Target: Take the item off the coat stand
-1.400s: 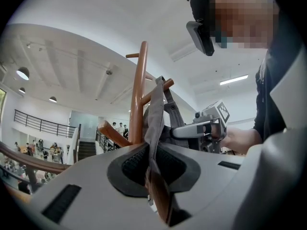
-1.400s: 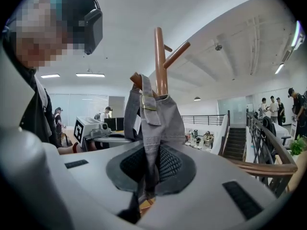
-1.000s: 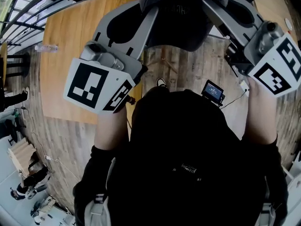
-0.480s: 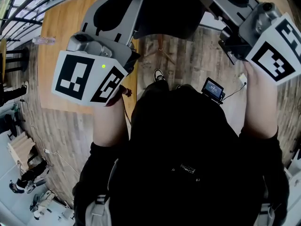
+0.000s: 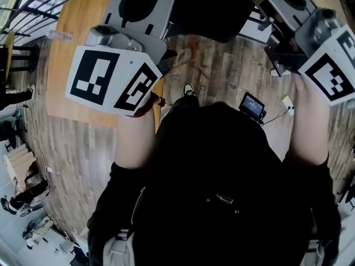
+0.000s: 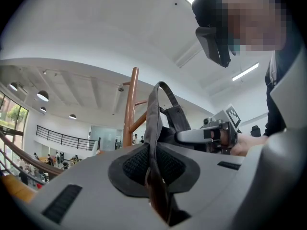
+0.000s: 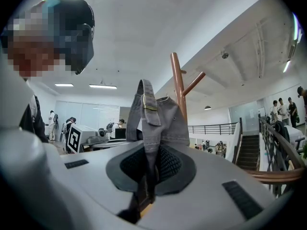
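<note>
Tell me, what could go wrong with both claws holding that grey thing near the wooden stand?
The grey fabric item sits close to the coat stand; its strap might snag a peg. The left gripper and right gripper pinch only thin folds, which might slip free.

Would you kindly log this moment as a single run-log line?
left tool: shut on cap | right tool: shut on cap | coat stand: pole behind cap
</note>
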Motion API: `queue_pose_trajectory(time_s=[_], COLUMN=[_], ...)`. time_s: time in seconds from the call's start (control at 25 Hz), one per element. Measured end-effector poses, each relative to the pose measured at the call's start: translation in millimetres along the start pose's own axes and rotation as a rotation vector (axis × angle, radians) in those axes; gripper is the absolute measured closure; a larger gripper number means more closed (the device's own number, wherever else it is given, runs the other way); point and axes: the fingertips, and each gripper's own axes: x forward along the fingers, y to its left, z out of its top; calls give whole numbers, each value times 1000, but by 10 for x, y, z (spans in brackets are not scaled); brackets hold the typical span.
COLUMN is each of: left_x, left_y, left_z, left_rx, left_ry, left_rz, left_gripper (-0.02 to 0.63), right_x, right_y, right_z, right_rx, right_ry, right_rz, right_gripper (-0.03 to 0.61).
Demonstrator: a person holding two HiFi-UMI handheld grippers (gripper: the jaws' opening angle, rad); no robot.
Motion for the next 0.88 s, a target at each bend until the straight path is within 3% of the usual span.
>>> queue_pose_trajectory(time_s=[0.6,0.88], left_x=[-217,-273], left_y=[-453,-409], left_z=[223,135], left_rx=[71,58], left_ry=[-58,-39], left_rz=[-11,-41], left_gripper=[583,583], right_x=[-408,-369], right_y=[280,348], right_z=[85,-18], right_rx=[-8,2], right_ry=[-69,-62], right_rz=[35,30], right_gripper=[548,548])
